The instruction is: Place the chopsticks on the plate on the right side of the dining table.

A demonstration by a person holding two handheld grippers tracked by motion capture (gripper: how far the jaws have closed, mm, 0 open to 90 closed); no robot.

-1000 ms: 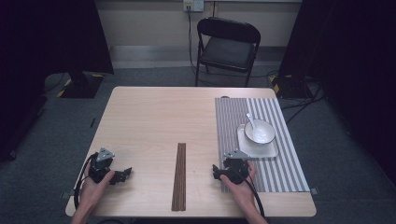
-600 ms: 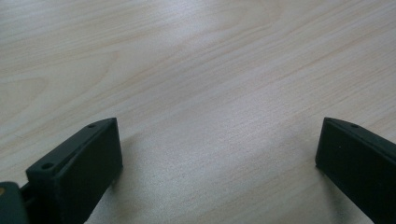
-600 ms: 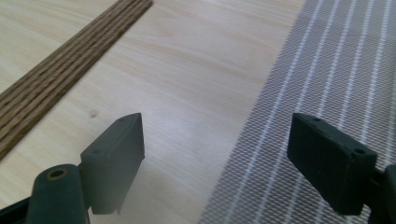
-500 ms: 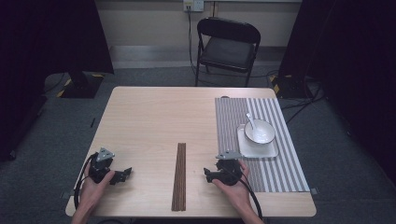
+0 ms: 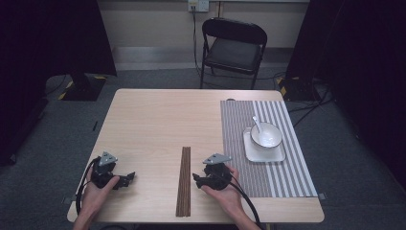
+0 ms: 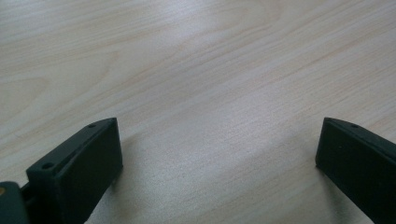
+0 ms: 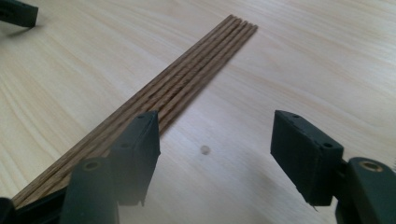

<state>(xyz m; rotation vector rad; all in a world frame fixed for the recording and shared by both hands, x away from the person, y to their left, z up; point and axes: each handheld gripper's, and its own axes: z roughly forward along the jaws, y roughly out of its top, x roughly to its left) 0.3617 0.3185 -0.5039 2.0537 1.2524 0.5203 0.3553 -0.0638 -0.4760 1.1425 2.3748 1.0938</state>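
- our right gripper (image 5: 197,178) sat nearer the chopsticks (image 5: 184,180), which ran twelve to six at its nine o'clock.
- its jaws had just been closing, apart, nothing between; the left gripper's (image 5: 129,177) gaped empty.

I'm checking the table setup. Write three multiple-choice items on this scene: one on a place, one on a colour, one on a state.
1. Where do the chopsticks lie?
A. On the striped placemat
B. On bare table between the two claws
C. In the bowl

2. What colour is the bowl?
A. White
B. Red
C. Black

3. How do the right claw's jaws stand?
A. Clamped on the chopsticks
B. Apart, nothing gripped
C. Shut on a spoon

Answers:
1 B, the high view shows them on wood, left of the placemat.
2 A, white, on a white plate.
3 B, bare table shows between the jaws.
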